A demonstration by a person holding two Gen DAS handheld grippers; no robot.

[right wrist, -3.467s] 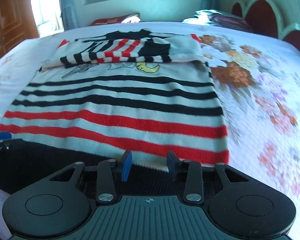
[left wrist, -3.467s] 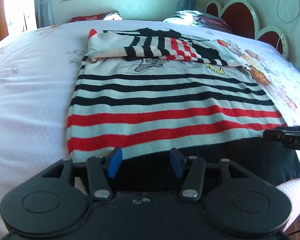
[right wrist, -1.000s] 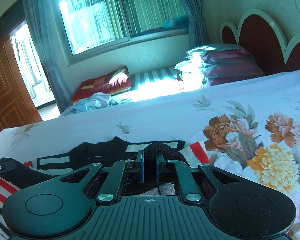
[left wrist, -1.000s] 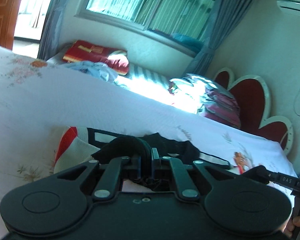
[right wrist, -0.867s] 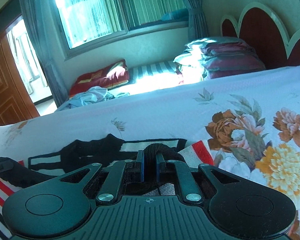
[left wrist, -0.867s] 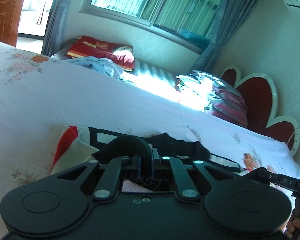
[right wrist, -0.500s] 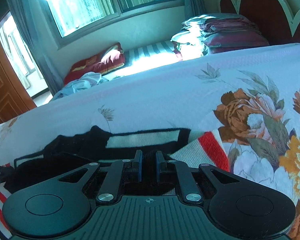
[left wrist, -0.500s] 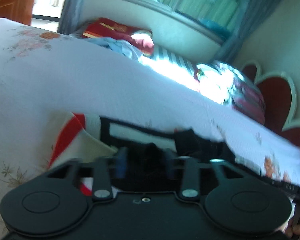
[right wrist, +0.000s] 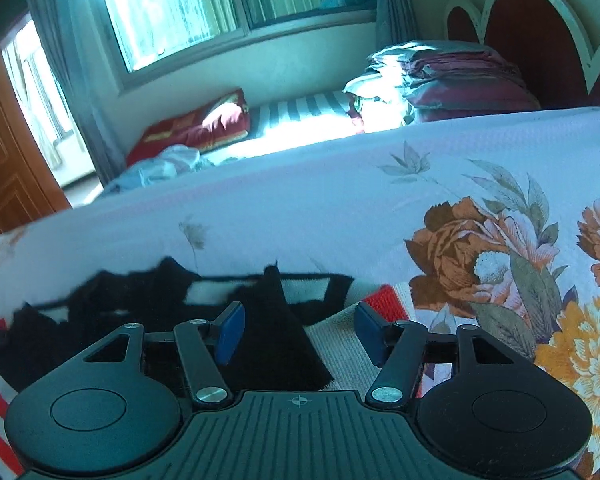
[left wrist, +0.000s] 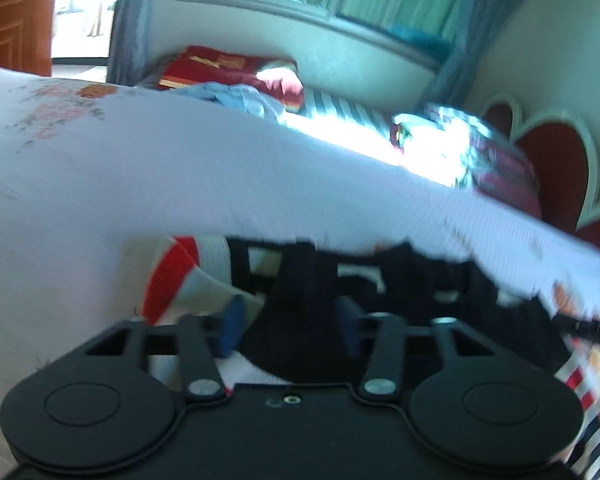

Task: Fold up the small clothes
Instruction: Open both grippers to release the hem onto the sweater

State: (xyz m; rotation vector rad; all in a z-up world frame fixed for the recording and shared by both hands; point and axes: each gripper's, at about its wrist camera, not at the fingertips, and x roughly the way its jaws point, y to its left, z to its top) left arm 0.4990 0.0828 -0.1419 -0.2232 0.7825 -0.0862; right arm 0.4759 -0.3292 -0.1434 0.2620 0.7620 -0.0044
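Both grippers, L (left wrist: 288,330) & R (right wrist: 298,330), are seen spread, nothing pinched. Striped red-black-white knit sweater (right wrist: 272,332), on floral bedsheet (right wrist: 340,208), is judged soft, floppy, light; best gripped at black hem corners.

— What do the two grippers look like?

— The left gripper (left wrist: 288,330) is matte black plastic: two round discs with raised circles, angled link bars with silver pivot screws, and blue pads (left wrist: 231,330) on its fingers. A small screw hole sits at the centre of its smooth body.

— And the other?

— The right gripper (right wrist: 298,334) has the same discs, bars, silver screws and blue pads (right wrist: 230,332), but its body is ribbed, with a small crosshair mark at the centre.
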